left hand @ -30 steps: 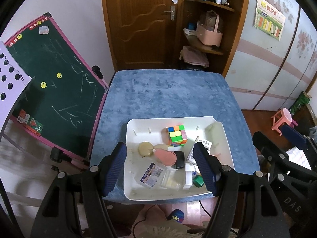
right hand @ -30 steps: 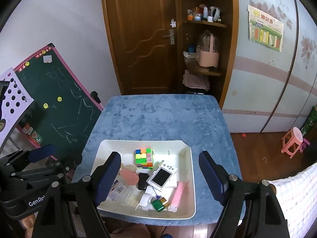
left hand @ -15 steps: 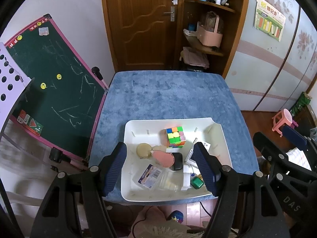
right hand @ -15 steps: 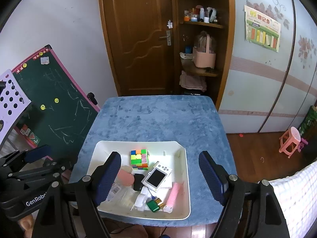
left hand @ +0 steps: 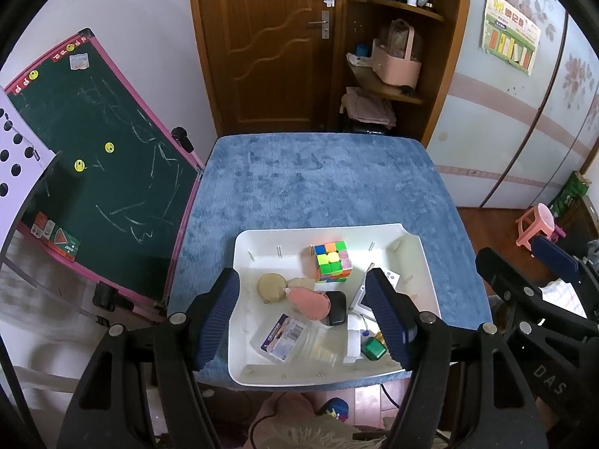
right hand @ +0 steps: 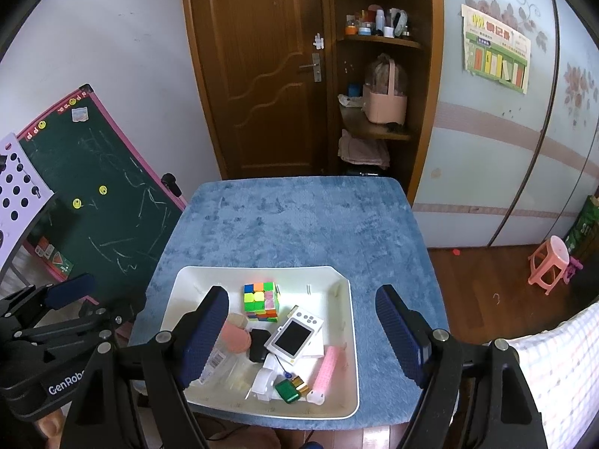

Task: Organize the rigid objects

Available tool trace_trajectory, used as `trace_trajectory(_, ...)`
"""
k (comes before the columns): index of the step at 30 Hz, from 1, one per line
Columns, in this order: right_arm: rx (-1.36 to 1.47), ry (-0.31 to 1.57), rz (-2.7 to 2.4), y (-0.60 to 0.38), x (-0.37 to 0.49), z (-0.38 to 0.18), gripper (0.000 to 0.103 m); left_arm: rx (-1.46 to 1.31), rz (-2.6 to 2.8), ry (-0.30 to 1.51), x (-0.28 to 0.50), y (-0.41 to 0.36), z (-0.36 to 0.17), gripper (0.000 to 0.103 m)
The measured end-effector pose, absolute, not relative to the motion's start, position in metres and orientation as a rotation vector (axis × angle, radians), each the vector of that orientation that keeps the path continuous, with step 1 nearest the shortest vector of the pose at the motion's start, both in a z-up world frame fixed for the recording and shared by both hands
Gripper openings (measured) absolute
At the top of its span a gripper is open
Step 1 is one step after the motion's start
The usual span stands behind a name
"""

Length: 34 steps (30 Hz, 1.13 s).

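Note:
A white tray (left hand: pixel 239 262) (right hand: pixel 346 336) sits at the near edge of the blue table (left hand: pixel 318 179). It holds a colour cube (left hand: pixel 331 262) (right hand: pixel 262 301), a white pocket camera (right hand: pixel 294 336), a pink disc (left hand: pixel 309 301), a black case (left hand: pixel 335 308), a green box (right hand: pixel 286 389), a pink cylinder (right hand: pixel 327 370) and a labelled clear packet (left hand: pixel 284 333). My left gripper (left hand: pixel 302 278) hovers open above the tray's middle. My right gripper (right hand: pixel 302 292) hovers open over the tray's right half. Neither holds anything.
A green chalkboard easel (left hand: pixel 101 172) leans against the table's left side. Behind the table are a wooden door (left hand: pixel 269 45) and corner shelves (left hand: pixel 389 89). A pink stool (right hand: pixel 550 262) stands on the floor to the right. The blue cloth stretches bare beyond the tray.
The right wrist view has drifted slightly, so the tray sits a little further left in it. The tray's contents and both grippers' openings look the same.

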State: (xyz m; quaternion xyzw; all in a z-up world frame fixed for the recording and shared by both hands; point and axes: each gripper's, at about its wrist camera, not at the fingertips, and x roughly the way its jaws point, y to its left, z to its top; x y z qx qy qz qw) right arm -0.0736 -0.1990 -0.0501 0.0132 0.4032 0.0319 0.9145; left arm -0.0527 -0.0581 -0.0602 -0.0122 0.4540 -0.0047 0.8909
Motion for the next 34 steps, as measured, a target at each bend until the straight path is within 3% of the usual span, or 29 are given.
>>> trace_trajectory(34,0.037,0.839,0.031,-0.196,-0.063,-0.049,0.081,-0.026,-0.015,0.968,-0.042,-0.047,-0.067,0.073)
